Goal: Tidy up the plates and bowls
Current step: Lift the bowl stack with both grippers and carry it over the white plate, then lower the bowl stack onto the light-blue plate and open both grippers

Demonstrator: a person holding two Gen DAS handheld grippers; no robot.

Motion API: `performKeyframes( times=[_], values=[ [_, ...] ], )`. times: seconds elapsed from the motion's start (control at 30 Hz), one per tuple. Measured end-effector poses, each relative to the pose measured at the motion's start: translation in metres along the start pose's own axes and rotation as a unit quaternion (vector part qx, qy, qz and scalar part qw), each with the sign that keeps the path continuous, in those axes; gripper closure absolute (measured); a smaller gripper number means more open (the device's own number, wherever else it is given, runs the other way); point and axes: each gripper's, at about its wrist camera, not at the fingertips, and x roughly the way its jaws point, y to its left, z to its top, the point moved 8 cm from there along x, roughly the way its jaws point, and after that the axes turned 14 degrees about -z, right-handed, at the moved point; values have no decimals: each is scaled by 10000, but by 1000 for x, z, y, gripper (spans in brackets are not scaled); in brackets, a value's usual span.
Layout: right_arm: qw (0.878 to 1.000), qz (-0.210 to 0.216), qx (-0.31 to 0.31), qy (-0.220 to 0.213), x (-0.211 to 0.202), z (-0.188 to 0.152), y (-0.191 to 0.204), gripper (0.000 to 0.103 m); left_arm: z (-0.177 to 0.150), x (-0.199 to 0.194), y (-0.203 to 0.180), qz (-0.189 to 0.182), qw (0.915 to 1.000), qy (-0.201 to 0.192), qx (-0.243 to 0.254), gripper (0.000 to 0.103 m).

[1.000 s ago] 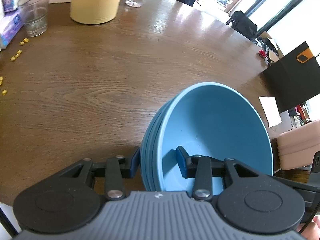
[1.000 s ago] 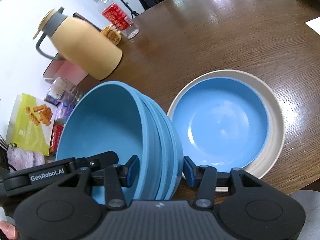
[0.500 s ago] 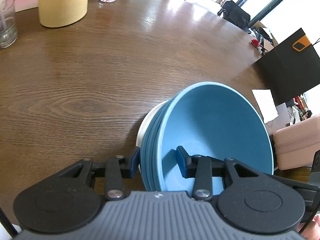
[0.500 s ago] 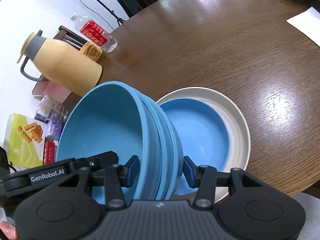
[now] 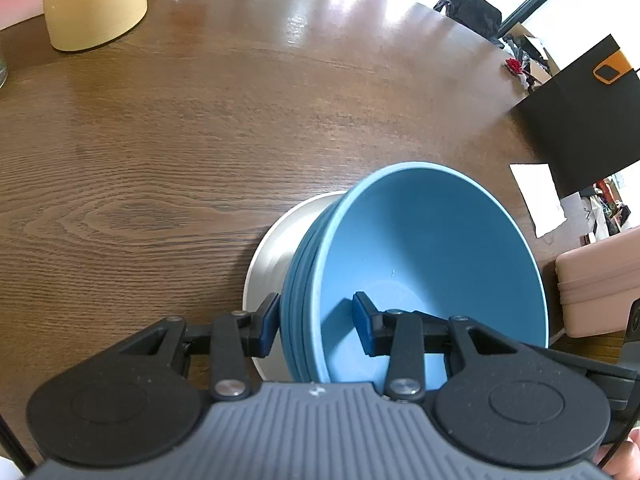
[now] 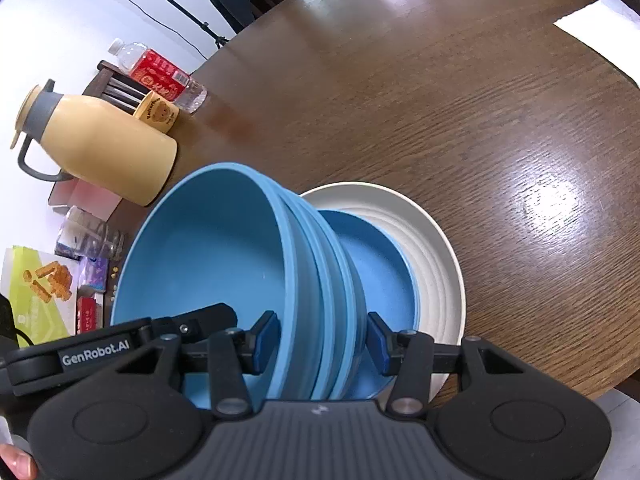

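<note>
In the left wrist view, the left gripper [image 5: 314, 328] tilts steeply down over the round wooden table [image 5: 180, 152], its blue pads clamped on the rim wall of a stack of blue bowls [image 5: 424, 264]: one pad outside at 9 o'clock, the other inside the top bowl. The bowls are smooth, matte and deep, nested tightly, and hang over a cream plate [image 5: 272, 256] whose edge shows at 9 o'clock of the stack. The table is dark brown with strong grain and glossy highlights. A pale yellow jug [image 5: 94, 4] stands at 11 o'clock.

In the right wrist view, the right gripper [image 6: 322, 340] also pitches down, its pads closed on the opposite rim of the same stack of blue bowls [image 6: 216, 256]. At 3 o'clock of the stack lies a shallow blue plate [image 6: 380, 268] nested in the cream plate [image 6: 436, 248], which has faint ridged rings. The left gripper's black body [image 6: 120, 350] reaches into the top bowl at 8 o'clock. The yellow jug [image 6: 104, 148], with grey collar and handle, sits at 10 o'clock.
</note>
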Motion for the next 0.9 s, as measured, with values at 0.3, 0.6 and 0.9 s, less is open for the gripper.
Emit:
performKeyframes(
  times=[0.3, 0.6, 0.9],
  values=[
    [10000, -22, 48, 75, 10, 4, -5, 56, 1, 12, -1, 46, 9999, 104, -13, 64],
    [9999, -53, 52, 97, 15, 4, -8, 56, 1, 18, -2, 121, 9998, 148, 28, 64],
    [9999, -19, 97, 96, 16, 4, -10, 56, 2, 22, -8, 216, 9996, 131, 143, 64]
  ],
)
